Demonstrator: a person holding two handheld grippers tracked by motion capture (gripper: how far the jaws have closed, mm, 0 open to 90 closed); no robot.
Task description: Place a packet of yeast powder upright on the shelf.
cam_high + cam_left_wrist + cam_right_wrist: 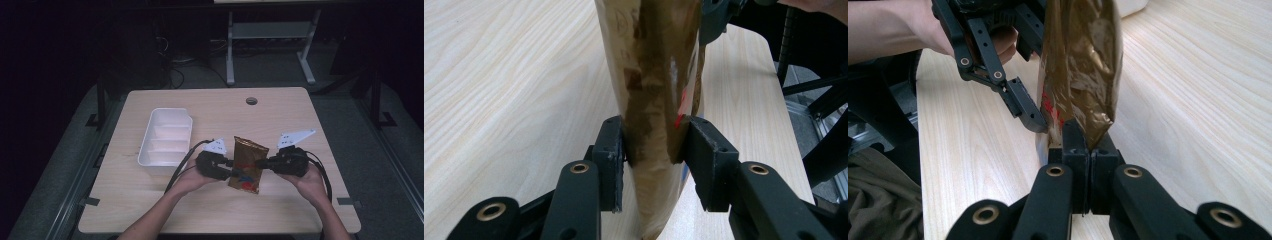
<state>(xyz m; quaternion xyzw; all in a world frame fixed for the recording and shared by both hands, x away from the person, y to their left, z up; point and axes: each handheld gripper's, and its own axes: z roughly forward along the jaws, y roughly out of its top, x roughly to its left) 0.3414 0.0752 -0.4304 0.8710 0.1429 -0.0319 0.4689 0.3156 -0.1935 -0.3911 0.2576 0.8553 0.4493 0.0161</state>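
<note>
Left gripper view: fingers [611, 150] clamp brown packet [654, 75] | right gripper [1083, 150]: pinches packet edge

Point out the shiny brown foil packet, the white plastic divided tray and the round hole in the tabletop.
shiny brown foil packet [246, 159]: high view, its middle.
white plastic divided tray [147, 135]: high view, left rim.
round hole [251, 101]: high view, its centre.

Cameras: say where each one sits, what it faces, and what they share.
High view: above the person's side, facing the wooden table; forearms, both grippers.
Left gripper view: on the left gripper, jaws around the shiny brown foil packet.
Right gripper view: on the right gripper, clamping the packet's edge.
Shared: the packet.
</note>
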